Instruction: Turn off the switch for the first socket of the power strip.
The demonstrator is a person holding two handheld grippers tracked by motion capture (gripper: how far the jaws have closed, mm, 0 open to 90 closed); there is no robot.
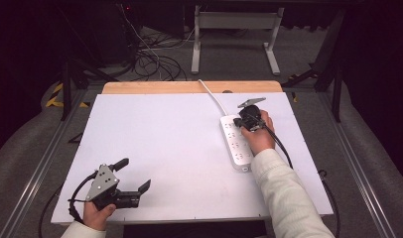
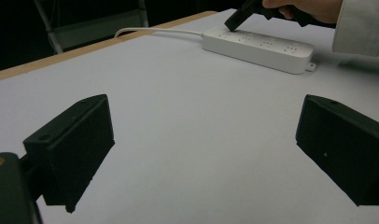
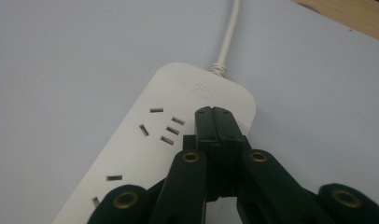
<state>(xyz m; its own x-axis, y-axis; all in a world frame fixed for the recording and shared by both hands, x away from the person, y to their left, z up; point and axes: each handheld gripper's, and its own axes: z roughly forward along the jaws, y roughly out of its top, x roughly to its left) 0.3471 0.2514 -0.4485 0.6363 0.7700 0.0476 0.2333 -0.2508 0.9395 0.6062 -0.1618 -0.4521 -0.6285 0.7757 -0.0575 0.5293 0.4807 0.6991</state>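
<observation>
Right gripper view — R gripper (image 3: 214, 112) closed on power strip (image 3: 145, 154).

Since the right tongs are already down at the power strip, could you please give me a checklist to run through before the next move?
1. Right tongs shut, jaws together with nothing between them: ok.
2. Tips of the right tongs over the cord end of the power strip, beside its first sockets: ok.
3. Tips actually pressing on the strip: cannot tell.
4. Power strip lying flat on the white table, sockets up: ok.
5. White cord running off the far edge, away from both hands: ok.
6. Left tongs open, holding nothing, well apart from the strip: ok.
</observation>
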